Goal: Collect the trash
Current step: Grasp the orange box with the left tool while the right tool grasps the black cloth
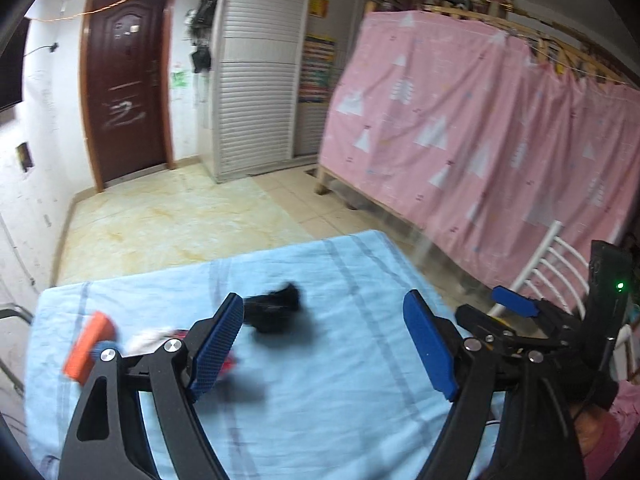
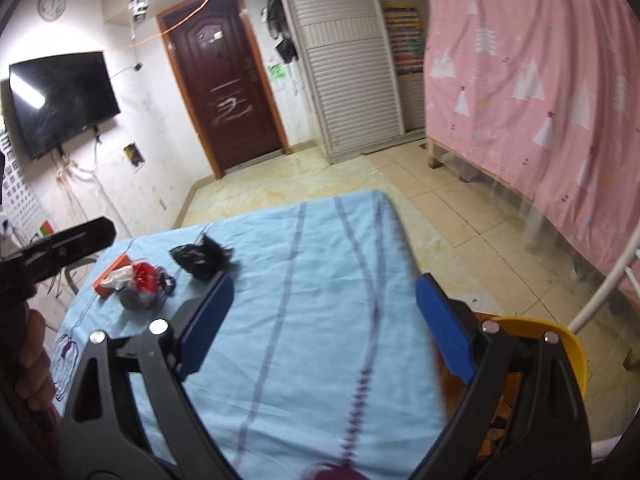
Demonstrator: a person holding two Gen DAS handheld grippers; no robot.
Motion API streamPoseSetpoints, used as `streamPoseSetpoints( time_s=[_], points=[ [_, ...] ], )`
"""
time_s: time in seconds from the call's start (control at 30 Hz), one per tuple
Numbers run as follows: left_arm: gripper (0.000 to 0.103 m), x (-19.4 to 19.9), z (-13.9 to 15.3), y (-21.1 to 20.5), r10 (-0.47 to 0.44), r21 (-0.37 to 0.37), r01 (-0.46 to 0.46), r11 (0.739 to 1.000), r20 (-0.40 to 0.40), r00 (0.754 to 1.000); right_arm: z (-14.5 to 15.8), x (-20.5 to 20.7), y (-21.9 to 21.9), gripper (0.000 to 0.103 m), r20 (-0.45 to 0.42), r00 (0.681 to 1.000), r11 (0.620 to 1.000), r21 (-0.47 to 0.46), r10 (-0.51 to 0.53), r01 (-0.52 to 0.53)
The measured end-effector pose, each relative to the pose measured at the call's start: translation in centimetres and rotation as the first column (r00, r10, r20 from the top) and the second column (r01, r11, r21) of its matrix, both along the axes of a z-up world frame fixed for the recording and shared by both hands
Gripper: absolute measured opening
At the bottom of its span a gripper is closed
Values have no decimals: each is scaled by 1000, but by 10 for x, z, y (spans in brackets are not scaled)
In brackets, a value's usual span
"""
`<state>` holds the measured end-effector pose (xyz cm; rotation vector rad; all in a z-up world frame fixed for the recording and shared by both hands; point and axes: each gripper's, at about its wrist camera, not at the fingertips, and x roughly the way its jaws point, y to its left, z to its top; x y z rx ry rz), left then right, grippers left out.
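A crumpled black plastic bag (image 1: pixel 276 312) lies on the light blue cloth-covered table (image 1: pixel 340 420); it also shows in the right wrist view (image 2: pixel 200 258). Left of it are an orange box (image 1: pixel 88 346), white tissue (image 1: pixel 146 338) and a red wrapper (image 2: pixel 144 276). My left gripper (image 1: pixel 324 344) is open and empty, just short of the bag. My right gripper (image 2: pixel 324 324) is open and empty over the table's near right part; it also shows at the right edge of the left wrist view (image 1: pixel 516 304).
A yellow bin (image 2: pixel 576 356) sits beside the table's right edge. A white chair frame (image 1: pixel 548 264) and a pink curtained bunk bed (image 1: pixel 500 140) stand to the right. Tiled floor (image 1: pixel 180 216) leads to a brown door (image 1: pixel 124 92).
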<state>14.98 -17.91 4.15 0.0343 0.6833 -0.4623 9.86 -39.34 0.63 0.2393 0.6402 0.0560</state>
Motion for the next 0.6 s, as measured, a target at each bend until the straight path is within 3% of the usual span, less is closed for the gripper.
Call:
streamPoseSetpoints(
  time_s=[0.23, 0.6],
  points=[
    [73, 23, -3, 62, 109, 28, -109, 994, 10, 994, 4, 32, 50, 89, -16, 996, 995, -46, 85, -85],
    [73, 68, -30, 138, 262, 96, -258, 961, -36, 964, -8, 75, 97, 89, -71, 984, 985, -27, 166, -168]
  ],
)
